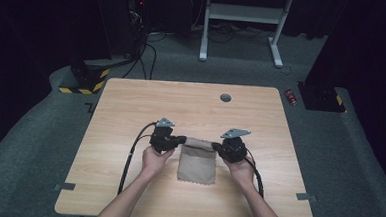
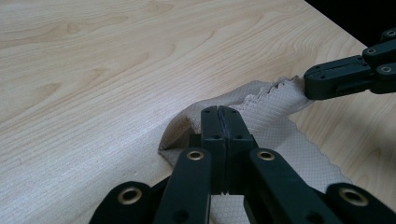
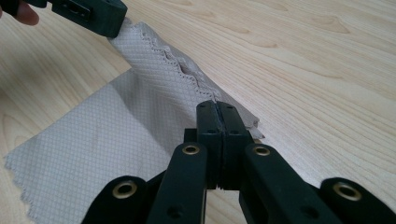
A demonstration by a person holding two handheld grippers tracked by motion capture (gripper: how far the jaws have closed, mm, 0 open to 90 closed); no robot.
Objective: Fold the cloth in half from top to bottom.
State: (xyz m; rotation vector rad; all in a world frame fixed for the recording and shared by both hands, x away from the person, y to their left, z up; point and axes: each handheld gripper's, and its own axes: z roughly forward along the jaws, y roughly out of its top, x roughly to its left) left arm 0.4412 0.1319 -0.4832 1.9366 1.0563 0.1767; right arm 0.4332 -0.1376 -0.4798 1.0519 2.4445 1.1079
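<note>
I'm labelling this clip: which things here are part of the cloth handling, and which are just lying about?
In the job: beige cloth; left gripper and right gripper, both shut on its far edge; table.
Lying about: red can on the floor; white frame.

From where I stood, nothing on the table or around it carried writing I could read: no label, brand, number or sign.
</note>
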